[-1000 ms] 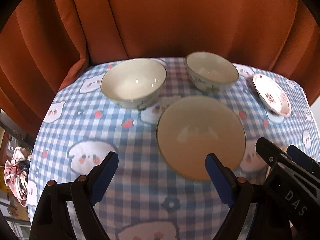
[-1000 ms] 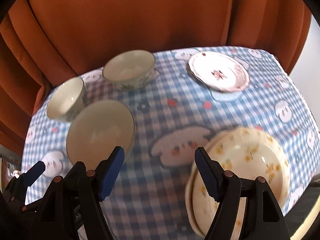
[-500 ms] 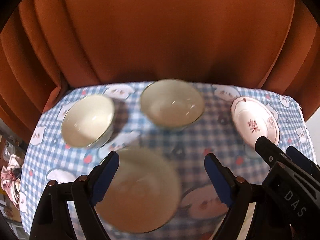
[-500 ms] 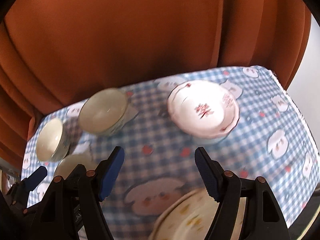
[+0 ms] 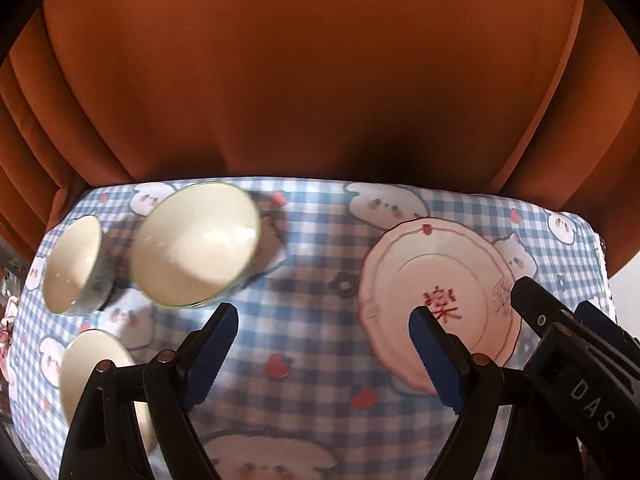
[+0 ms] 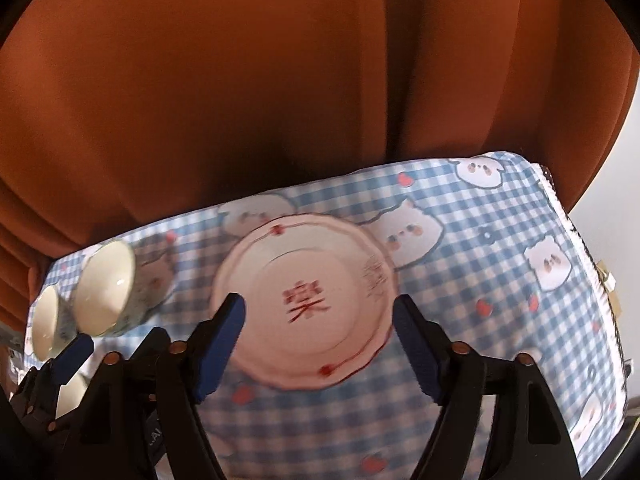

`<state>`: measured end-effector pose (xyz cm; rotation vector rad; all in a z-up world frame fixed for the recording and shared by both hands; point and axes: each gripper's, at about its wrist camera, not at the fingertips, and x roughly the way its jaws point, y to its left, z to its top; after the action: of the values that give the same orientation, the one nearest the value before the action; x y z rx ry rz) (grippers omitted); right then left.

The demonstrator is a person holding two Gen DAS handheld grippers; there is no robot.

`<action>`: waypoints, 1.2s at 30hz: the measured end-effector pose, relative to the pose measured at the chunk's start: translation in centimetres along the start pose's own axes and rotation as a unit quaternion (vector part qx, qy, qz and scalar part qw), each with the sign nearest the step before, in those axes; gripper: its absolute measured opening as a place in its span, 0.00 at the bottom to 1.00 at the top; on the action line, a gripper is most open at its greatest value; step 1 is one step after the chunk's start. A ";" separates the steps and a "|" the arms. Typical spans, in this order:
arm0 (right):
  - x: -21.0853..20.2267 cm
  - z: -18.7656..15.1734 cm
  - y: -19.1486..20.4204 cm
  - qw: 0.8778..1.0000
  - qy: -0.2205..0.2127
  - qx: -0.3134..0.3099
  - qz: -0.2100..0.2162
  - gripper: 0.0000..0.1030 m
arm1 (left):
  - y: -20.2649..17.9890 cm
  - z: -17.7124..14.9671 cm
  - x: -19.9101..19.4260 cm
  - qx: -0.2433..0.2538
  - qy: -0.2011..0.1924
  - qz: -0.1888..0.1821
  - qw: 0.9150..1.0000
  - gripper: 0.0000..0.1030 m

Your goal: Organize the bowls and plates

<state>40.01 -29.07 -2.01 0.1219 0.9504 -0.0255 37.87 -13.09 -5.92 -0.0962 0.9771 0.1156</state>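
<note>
A pink plate point(image 6: 308, 304) with red characters and a scalloped rim lies flat on the checked tablecloth, framed between the fingers of my right gripper point(image 6: 318, 332). Its jaws are opening, with nothing pressed between the pads. The same plate point(image 5: 436, 300) shows to the right in the left wrist view, behind the right finger of my open, empty left gripper point(image 5: 322, 336). Three white bowls stand at the left: a large one point(image 5: 196, 244), a smaller one point(image 5: 72, 264) beside it, and a third point(image 5: 96, 372) partly behind my left finger. The right gripper's fingers point(image 5: 552, 320) poke in at the right.
A blue-and-white checked cloth point(image 6: 492, 280) with cartoon animals covers the table. An orange curtain point(image 5: 320, 80) hangs close behind its far edge. The table's right edge point(image 6: 588, 280) drops off near the plate. Two bowls point(image 6: 104, 288) stand left of the plate.
Both grippers have swept to the right across the table. The bowls slid off to the left of view, the pink plate came in front of the right gripper, and the yellow-patterned plates dropped out of sight.
</note>
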 end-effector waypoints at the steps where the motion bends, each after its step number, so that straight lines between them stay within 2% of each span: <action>1: 0.5 0.3 -0.7 1.000 0.001 0.001 0.003 0.82 | -0.5 0.0 0.3 0.000 0.001 0.003 1.000 0.86; 10: 6.0 2.0 -4.2 0.999 0.033 0.008 0.004 0.85 | -3.7 0.5 5.2 0.016 0.024 0.027 0.999 0.87; 16: 9.2 1.4 -4.4 0.999 0.051 -0.002 0.002 0.85 | -3.7 -0.1 8.3 0.010 0.049 0.044 0.998 0.87; 23: 11.6 1.0 -4.4 0.998 0.062 -0.015 0.003 0.84 | -3.6 -0.3 10.5 0.009 0.069 0.040 0.997 0.85; 28: 12.8 0.8 -3.9 0.997 0.067 -0.027 0.016 0.76 | -4.0 -0.2 10.7 0.026 0.058 0.036 0.997 0.79; 30: 13.1 0.8 -3.5 0.997 0.070 -0.034 0.018 0.66 | -4.4 0.0 10.7 0.032 0.058 0.031 0.997 0.74; 35: 13.4 0.8 -2.7 0.996 0.079 -0.038 0.014 0.62 | -5.4 0.2 10.7 0.047 0.071 -0.006 0.996 0.65; 36: 13.3 0.7 -2.7 0.996 0.082 -0.037 0.017 0.62 | -5.8 0.1 10.5 0.050 0.072 -0.004 0.996 0.65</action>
<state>48.14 -31.44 -12.71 0.0727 1.1118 0.0510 44.59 -18.24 -14.42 -0.0170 1.1253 0.0528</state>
